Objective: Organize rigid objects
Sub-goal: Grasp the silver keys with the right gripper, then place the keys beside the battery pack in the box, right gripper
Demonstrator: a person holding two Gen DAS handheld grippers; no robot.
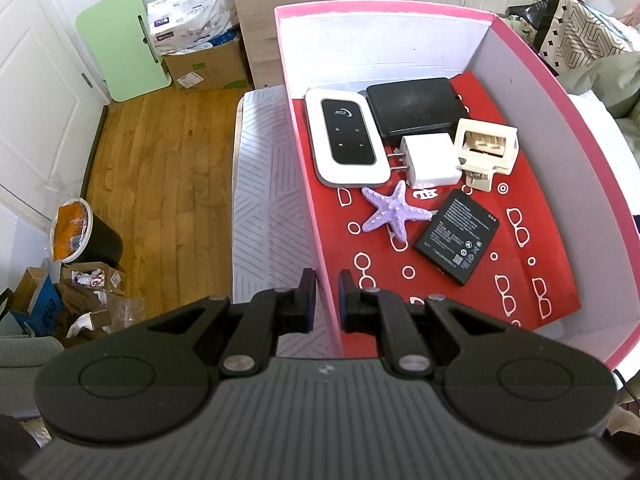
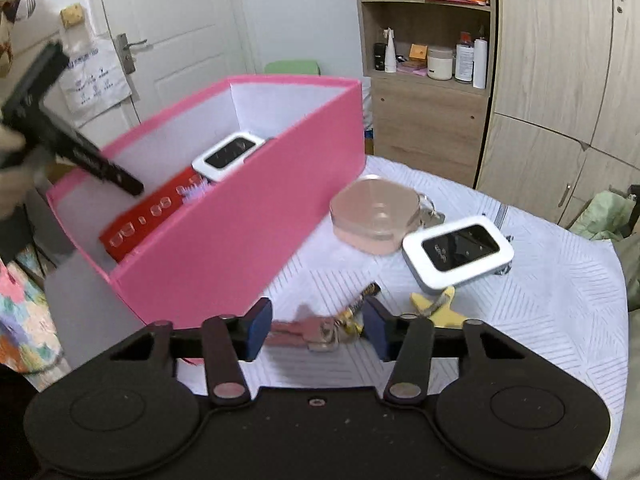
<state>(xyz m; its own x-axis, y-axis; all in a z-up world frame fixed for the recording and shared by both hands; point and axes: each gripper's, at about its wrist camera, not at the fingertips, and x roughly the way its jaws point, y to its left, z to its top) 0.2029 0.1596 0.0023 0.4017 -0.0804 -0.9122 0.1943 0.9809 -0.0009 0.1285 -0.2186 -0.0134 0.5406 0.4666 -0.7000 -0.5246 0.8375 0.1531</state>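
1. Left tool (image 1: 326,300) sits right at the bottom of its view, blue-padded fingers (image 1: 308,286) narrowly apart with the near wall of the pink cardboard box (image 1: 320,240) between them. Can't tell if the pads actually touch the wall or just straddle it.
2. Right tool (image 2: 316,326) is spread wide, nothing between the pads, hovering low over the counter (image 2: 560,320) with its white striped cover.
3. Just past the right tool's fingers lies a pink clip-like metal thing (image 2: 304,332), blurry, with a small dark-and-yellow cylinder (image 2: 362,300) beside it. A yellow star-shaped piece (image 2: 436,312) lies a bit to the right.
4. Farther out on the counter: a white pocket router with a black screen (image 2: 458,254), partly over the star, and a pale pink rounded-square plastic case (image 2: 374,216) touching it.
5. Inside the box, on a red printed liner (image 1: 440,280): a flat black battery (image 1: 458,238) nearest, a purple starfish (image 1: 394,214) beside it, then a white plug charger (image 1: 430,160) and a cream plastic adapter (image 1: 486,148).
6. At the back wall: a second white pocket router (image 1: 346,140) and a black flat device (image 1: 416,108), side by side.
7. Box stands on the counter's left part, left of the loose stuff.
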